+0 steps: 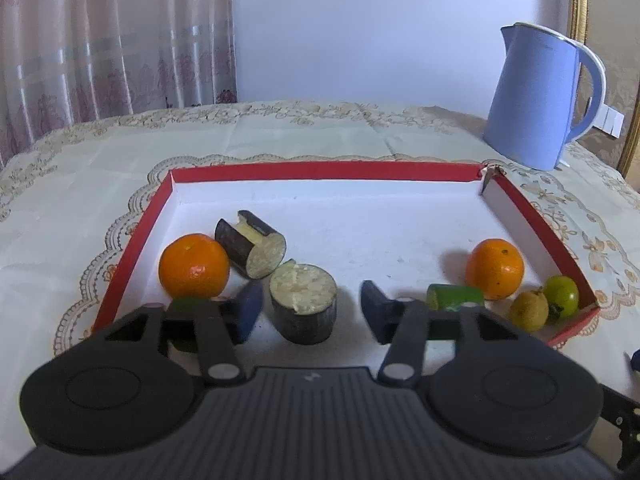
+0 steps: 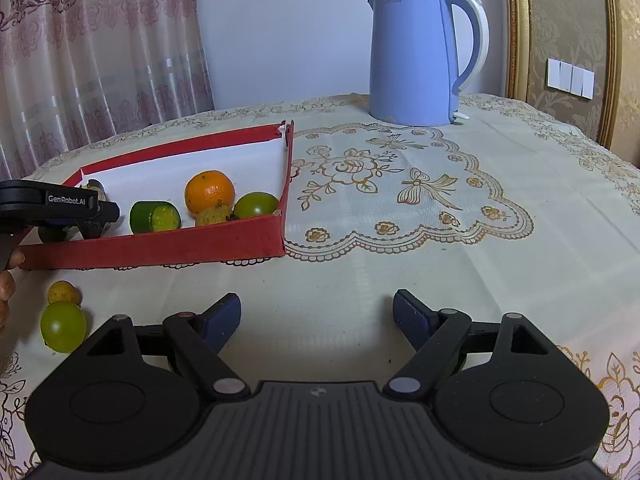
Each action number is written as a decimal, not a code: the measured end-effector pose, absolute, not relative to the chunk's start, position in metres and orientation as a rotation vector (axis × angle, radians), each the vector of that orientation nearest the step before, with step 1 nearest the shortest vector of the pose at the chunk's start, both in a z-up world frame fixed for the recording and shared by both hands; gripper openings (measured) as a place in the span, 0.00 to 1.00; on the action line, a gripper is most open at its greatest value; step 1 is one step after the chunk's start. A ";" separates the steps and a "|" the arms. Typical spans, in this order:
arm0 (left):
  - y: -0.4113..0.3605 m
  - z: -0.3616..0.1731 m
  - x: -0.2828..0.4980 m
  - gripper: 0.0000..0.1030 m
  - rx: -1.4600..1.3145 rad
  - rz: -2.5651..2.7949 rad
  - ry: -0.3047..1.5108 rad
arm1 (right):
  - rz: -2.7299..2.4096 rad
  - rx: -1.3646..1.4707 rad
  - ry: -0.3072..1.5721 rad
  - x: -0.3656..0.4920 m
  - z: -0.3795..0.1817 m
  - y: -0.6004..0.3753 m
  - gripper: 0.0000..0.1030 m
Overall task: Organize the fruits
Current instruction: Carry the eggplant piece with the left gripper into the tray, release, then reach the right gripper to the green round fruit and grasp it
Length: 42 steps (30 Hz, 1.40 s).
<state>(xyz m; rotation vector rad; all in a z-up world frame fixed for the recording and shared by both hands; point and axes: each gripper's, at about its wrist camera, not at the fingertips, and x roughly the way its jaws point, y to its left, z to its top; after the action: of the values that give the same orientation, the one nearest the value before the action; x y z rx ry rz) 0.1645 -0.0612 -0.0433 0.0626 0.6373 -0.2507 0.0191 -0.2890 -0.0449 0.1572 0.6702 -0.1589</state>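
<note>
The left wrist view is showing the whole inside of the red tray (image 1: 132, 256): an eggplant stub (image 1: 303, 305) standing on end between the fingers of the left gripper (image 1: 310, 312), a second eggplant piece (image 1: 251, 245) lying at its 11 o'clock, and an orange (image 1: 194, 266) at its 9 o'clock, near the tray's left wall. At 3 o'clock a cucumber piece (image 1: 454, 297), a second orange (image 1: 495, 269), a yellow fruit (image 1: 529, 310) and a green fruit (image 1: 562, 295) are sitting in the right near corner.

The right wrist view is hiding the eggplant behind the left gripper's arm, but it alone is showing two fruits outside the tray on the tablecloth (image 2: 360, 272): a small yellow one (image 2: 63, 293) touching a green one (image 2: 63, 326), both at 9 o'clock from the right gripper (image 2: 316, 316). A kettle (image 2: 416, 56) is standing at 12 o'clock.

The left gripper is tilting down into the tray, its pads apart from the stub on both sides, released. The right gripper is hovering over bare cloth, fingers spread wide, holding nothing.
</note>
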 end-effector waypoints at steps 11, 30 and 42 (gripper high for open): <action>-0.041 -0.023 0.130 0.77 0.039 -0.202 0.576 | -0.161 0.145 0.675 0.020 -0.045 -0.287 0.82; 0.012 -0.041 0.073 0.83 0.014 -0.107 0.594 | -0.174 0.094 0.695 0.022 -0.045 -0.280 0.83; 0.019 -0.058 0.081 0.83 0.009 -0.088 0.634 | -0.178 0.094 0.703 0.023 -0.046 -0.280 0.91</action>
<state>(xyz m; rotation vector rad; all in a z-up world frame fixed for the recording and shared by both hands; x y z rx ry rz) 0.0808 0.0190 -0.0583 0.0088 0.6343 -0.0881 0.0231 -0.2803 -0.0464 0.0939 0.7031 -0.1780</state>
